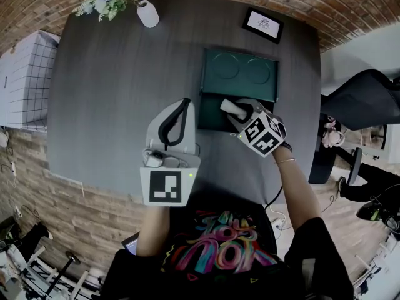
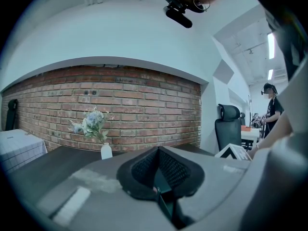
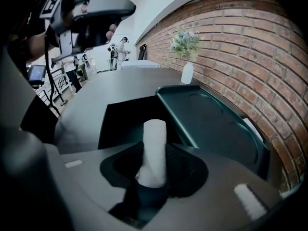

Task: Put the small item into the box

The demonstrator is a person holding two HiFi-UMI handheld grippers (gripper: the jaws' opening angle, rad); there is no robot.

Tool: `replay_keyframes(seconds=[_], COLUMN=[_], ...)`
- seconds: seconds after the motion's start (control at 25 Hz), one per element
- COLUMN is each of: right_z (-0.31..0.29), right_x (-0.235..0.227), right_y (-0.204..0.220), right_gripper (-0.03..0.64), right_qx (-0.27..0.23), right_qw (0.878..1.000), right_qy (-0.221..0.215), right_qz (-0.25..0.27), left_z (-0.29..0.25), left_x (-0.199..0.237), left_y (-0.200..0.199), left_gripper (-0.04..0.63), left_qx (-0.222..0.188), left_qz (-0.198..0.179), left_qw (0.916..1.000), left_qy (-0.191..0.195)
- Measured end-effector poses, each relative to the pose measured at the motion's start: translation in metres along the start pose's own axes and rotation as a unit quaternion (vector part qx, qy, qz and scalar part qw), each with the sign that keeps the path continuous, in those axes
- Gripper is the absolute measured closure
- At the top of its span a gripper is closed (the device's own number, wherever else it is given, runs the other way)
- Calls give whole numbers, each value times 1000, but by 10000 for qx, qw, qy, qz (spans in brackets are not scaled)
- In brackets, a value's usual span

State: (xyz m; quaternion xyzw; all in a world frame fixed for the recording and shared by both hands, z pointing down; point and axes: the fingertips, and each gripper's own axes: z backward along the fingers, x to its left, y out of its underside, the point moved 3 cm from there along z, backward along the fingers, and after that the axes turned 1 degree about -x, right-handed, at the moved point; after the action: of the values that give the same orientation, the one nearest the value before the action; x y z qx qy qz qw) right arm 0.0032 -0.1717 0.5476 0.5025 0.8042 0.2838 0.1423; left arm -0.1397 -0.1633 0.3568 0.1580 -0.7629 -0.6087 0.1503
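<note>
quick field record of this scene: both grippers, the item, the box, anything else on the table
left hand-held gripper: shut, empty, above the table
right hand-held gripper: shut on white cylinder, over the open box in the head view
box: dark green, open
lid: lying back on the far side
also on table: vase with flowers, framed card

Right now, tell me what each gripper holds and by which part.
The right gripper clamps a small white cylinder by its lower end; the rest sticks out past the jaws. The left gripper is shut with nothing in it.
</note>
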Motion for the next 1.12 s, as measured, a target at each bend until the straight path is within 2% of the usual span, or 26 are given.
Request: replay_keyframes(seconds=[0.44,1.12], right_z=[-13,-14], right_x=[3,7], right_y=[7,12], right_gripper=[472,431], right_qx=[387,615], right_qw=[9983,9944], right_qy=[-432,-670], right_qz=[-112,-536], left_z=[-1,2], left_x=[1,1], left_y=[0,0], left_gripper=[594,594], left_qx=[-39,-25], left_qz=[46,32], left_qw=[10000,10000], left_qy=[-54,-72])
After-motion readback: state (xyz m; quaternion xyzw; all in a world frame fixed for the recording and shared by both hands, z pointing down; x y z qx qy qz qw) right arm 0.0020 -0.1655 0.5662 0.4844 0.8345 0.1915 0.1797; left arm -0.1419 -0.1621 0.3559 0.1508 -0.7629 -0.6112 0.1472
